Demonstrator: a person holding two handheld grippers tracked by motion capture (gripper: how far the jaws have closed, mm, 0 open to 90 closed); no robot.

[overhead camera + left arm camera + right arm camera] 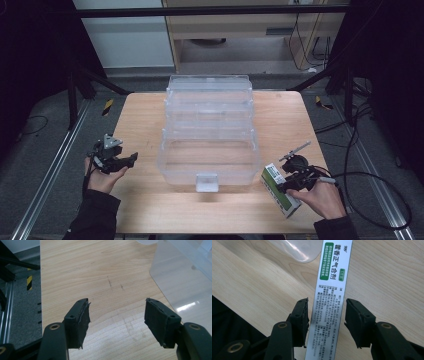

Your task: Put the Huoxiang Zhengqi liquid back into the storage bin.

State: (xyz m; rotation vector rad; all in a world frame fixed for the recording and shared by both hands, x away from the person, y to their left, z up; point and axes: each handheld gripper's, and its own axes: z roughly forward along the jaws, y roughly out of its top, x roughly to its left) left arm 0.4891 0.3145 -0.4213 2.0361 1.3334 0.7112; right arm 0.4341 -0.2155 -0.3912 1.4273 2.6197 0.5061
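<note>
Right gripper [325, 312] straddles the medicine box [329, 302] at the near right edge of the wooden table [145, 205]; its jaws stand either side of the narrow white face with a thin gap at each pad, so nothing is clamped yet. I judge the carton light and thin-walled, easy to crush, and its glossy print may slide. A grip across the two long sides near the middle, as the jaws now sit, looks best. Left gripper [116, 320] hangs open above bare wood at the table's left, holding nothing. Farther off, the clear plastic storage bin [207, 135] stands mid-table with its lid tipped back. The carton's near end is cut off below the jaws, its underside hidden, and whether anything lies inside the bin is hard to tell.
</note>
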